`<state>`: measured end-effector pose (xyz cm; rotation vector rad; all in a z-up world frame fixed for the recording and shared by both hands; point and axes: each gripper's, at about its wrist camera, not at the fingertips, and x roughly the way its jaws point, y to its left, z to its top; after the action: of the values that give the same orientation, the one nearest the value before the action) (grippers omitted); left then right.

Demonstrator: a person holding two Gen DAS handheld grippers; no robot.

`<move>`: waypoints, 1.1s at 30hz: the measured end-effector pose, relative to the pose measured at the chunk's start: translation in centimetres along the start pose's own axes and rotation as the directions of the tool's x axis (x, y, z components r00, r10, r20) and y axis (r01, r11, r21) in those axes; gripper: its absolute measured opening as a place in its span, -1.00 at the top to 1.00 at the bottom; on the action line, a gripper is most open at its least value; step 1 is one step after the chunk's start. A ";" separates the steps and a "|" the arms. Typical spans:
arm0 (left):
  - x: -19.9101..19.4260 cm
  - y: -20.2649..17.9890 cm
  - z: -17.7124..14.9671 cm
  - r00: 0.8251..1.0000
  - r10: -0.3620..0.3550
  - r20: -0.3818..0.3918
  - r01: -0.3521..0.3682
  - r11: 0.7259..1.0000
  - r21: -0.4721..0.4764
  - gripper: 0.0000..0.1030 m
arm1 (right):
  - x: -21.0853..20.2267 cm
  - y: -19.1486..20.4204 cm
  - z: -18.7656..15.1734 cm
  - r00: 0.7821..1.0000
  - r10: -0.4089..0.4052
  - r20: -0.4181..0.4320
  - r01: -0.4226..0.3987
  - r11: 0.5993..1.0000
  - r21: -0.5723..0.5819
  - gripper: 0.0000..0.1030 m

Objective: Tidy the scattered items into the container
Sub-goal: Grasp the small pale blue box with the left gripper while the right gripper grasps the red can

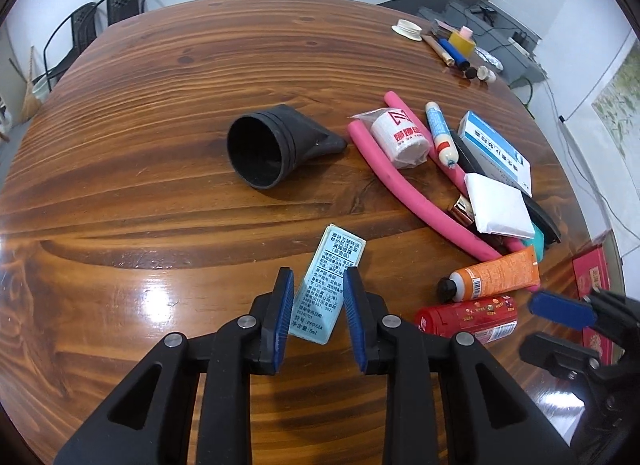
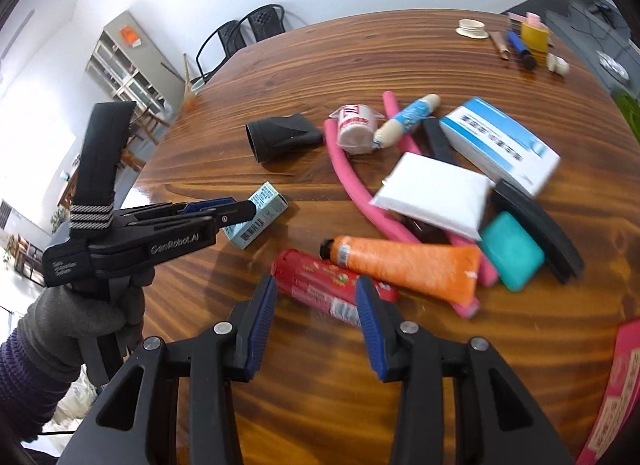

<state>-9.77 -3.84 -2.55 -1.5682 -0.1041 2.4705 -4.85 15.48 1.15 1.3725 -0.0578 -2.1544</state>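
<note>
the left gripper (image 1: 316, 285) points down at a small pale blue box (image 1: 326, 285) lying flat on the wooden table (image 1: 140, 125). the box sits between the two blue pads; a gap shows on each side, so the jaws stand slightly apart and do not press it. in the right wrist view the same left gripper (image 2: 250, 207) is seen from the side, held by a gloved hand (image 2: 80, 321), its tips at the near end of the box (image 2: 260, 221).

the right gripper (image 2: 316, 301) hovers over a red tube (image 2: 328, 289), jaws partly open, nothing held. the tube lies below and between the pads; contact cannot be told, as this view is blurred.

item positions on the table:
- orange tube (image 2: 408, 265), black cap to the left, just behind the red tube.
- black funnel-shaped nozzle (image 1: 276, 149), on its side, apart from the pile.
- pink foam rod (image 1: 400, 193), bent around a white roll (image 1: 402, 137).
- white packet (image 1: 500, 205), resting on the pile.
- blue and white carton (image 1: 496, 153), at the far right of the pile.
- teal soap-shaped block (image 2: 510, 251), beside a black strip (image 2: 540, 225).

the container cannot be told from these views.
</note>
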 end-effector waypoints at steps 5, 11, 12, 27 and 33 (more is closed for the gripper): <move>0.3 0.0 0.2 1.000 -0.014 0.006 0.014 1.000 0.011 0.33 | 1.8 0.5 1.0 1.000 -0.009 -0.028 0.007 0.998 -0.056 0.13; 0.8 0.1 0.2 0.999 -0.040 -0.003 0.040 0.999 0.020 0.17 | 3.3 1.0 0.4 0.997 -0.025 -0.077 0.015 0.991 -0.129 0.10; 1.0 0.1 0.1 0.999 -0.043 -0.014 0.044 0.999 0.024 0.16 | 3.4 1.0 0.2 0.996 -0.030 -0.084 0.018 0.991 -0.135 0.10; 2.0 -1.0 -0.4 0.999 0.004 -0.033 -0.001 0.996 0.089 0.16 | 4.1 1.3 -1.2 0.991 -0.043 -0.129 0.023 0.988 -0.151 0.08; 1.8 -1.2 -0.8 0.999 0.035 -0.027 -0.032 0.994 0.104 0.43 | 4.7 2.5 -1.6 0.987 -0.084 -0.135 0.056 0.978 -0.200 0.08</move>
<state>-9.65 -2.32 -4.26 -1.5744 0.0552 2.4350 -3.82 11.51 -2.59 1.4264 0.2547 -2.0498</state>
